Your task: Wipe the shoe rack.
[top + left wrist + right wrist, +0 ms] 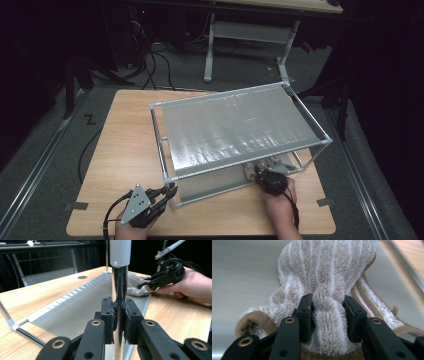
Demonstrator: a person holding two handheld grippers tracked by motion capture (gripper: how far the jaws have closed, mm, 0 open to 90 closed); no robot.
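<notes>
Left tool (119, 322) clamped on rack post (119, 285); right tool (328, 315) pinching towel (329, 272) on lower shelf (75, 315). Risk: towel snagging under rack, slipping loose.

My black right tool (327, 315) grips a beige-and-white striped towel (329, 272); my rack's post (120, 290) is silver, my counter (125, 150) light wood.

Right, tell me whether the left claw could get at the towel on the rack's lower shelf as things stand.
Probably not: the left claw is clamped on the rack's front corner post, and the towel lies at the shelf's far end, gripped by the right claw.
</notes>
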